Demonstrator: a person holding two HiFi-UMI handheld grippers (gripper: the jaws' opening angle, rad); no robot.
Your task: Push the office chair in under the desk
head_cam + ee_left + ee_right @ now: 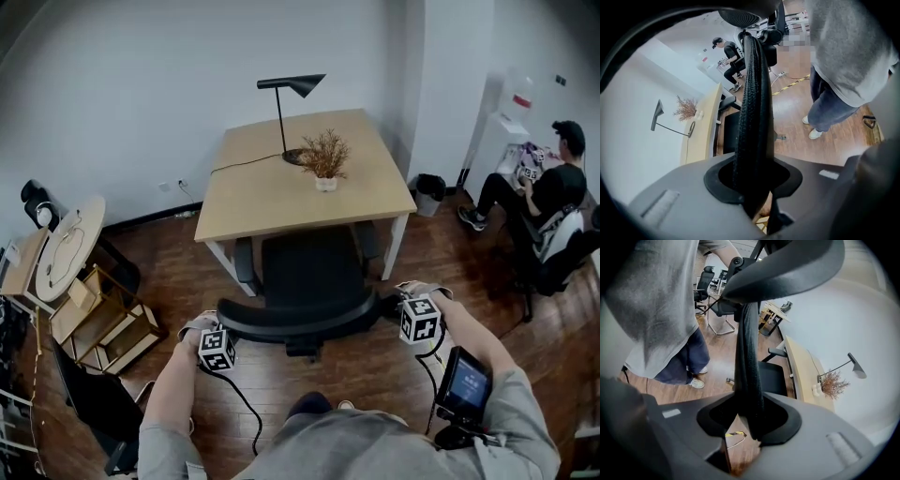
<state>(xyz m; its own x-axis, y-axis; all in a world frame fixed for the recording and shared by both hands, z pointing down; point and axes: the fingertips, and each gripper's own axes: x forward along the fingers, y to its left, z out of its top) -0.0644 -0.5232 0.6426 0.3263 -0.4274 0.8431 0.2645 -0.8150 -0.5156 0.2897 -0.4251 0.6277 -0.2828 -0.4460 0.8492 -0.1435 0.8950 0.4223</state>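
The pale surface (272,192) stands against the white wall (141,84), carrying a lamp (286,103) and a dried plant (325,155). The office chair (309,267) is half under the surface's near edge, with the left tongs (223,330) and right tongs (400,307) clamped on it.

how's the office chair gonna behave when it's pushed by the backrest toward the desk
Probably rolls easily: the office chair stands on a smooth wood floor. Its mesh backrest may flex slightly where the fingers pinch it. Held at both ends, it likely won't swivel much.
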